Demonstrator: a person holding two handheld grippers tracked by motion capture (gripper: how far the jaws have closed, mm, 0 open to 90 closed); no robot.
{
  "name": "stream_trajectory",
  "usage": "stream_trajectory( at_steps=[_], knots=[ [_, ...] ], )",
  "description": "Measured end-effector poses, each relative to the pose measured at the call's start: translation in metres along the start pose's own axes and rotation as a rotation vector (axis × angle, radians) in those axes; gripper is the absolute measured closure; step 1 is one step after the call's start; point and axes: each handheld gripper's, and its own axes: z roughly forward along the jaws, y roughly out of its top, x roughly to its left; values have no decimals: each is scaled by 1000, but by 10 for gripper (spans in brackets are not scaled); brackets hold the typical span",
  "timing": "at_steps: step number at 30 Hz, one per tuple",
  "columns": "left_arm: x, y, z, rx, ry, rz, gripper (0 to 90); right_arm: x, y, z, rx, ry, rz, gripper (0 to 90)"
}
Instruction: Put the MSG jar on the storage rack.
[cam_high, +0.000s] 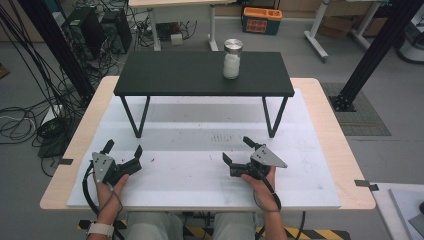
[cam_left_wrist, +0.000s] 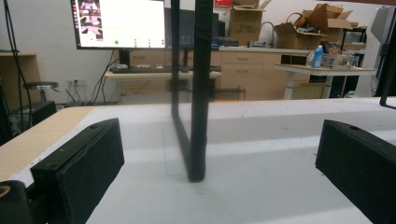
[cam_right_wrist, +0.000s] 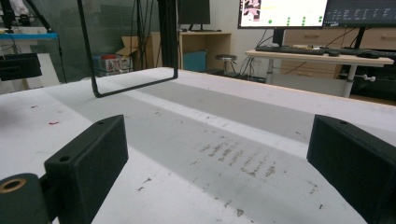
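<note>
Black shelf (cam_high: 200, 73); white mat (cam_high: 200, 165) marked with grey scuffs; pale wood worktop (cam_high: 90, 125). Jar (cam_high: 232, 59): silver lid, contents seemingly white. Both grippers black.

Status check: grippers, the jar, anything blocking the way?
Left gripper and right gripper open, low over the white mat. Jar upright on black shelf, untouched. Nothing between the grippers and the shelf.
</note>
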Motion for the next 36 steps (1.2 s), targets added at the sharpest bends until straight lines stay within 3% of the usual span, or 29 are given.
stream_trajectory(
  at_steps=[36],
  knots=[
    [0, 0, 0, 0, 2, -1, 13, 2, -3, 0, 2, -13, 8, 53]
  ],
)
